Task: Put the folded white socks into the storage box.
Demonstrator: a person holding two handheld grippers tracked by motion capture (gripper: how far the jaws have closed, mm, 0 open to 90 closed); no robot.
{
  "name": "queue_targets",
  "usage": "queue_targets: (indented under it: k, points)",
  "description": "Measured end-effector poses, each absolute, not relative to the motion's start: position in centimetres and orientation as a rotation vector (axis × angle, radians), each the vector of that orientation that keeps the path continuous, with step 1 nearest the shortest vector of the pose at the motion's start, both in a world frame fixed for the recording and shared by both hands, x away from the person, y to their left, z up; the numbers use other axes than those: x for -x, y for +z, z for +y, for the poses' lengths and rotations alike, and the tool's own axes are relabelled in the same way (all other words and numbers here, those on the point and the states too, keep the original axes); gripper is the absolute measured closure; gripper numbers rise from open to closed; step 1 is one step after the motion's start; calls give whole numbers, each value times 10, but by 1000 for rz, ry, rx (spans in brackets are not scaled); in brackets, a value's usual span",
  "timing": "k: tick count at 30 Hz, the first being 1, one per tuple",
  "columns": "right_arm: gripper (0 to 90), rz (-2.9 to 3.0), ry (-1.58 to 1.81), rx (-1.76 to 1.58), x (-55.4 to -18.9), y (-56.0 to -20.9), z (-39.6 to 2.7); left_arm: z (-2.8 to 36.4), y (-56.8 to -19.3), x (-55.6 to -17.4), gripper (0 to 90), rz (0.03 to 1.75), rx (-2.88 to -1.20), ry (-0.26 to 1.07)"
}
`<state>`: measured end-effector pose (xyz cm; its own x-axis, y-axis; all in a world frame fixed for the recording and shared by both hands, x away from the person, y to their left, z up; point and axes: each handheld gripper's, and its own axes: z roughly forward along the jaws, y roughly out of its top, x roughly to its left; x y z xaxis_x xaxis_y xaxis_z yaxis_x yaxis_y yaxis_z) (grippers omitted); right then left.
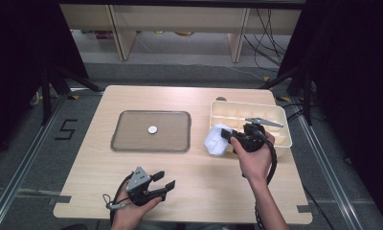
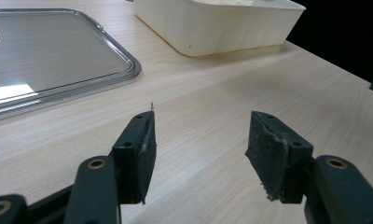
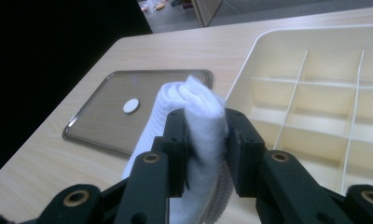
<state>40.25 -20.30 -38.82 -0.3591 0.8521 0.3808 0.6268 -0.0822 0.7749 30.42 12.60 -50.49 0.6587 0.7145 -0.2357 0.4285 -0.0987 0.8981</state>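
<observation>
— How many things are on your table (image 1: 189, 167), counted?

— One clear tray (image 1: 151, 131), one small white disc (image 1: 152, 129) lying near its middle, one cream divided box (image 1: 250, 121) to the right of the tray, and one white folded cloth (image 1: 216, 140). You also hold two grippers, one in each hand.

— What has your right gripper (image 1: 230, 135) got?

— Its jaws are pressed in on the white folded cloth, which bulges up between them in the right gripper view. You hold it at the box's left wall, between box and tray; whether the cloth touches the table, I cannot tell.

— And your left gripper (image 1: 163, 179)?

— Its jaws stand well apart with nothing between them, low over the bare wood at the near edge of the table, well apart from the tray. The left gripper view looks past them toward the tray's corner and the box's side.

— How many compartments in the box?

— Several, split by thin walls; I cannot count them all.
</observation>
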Motion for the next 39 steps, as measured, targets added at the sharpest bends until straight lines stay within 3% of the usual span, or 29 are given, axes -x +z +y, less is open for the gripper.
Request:
queue_targets:
  k: [10,21,39]
  points:
    - [718,1960,1372,-1588,-438,-376,-204,123,-507,-306,414,923,-1726,300]
    - [718,1965,1322,-1666,-471,-395,-204,124,-506,-304,414,927,-1737,311]
    - [718,1965,1137,-1676,-491,-416,-207,123,-507,-304,416,922,-1734,306]
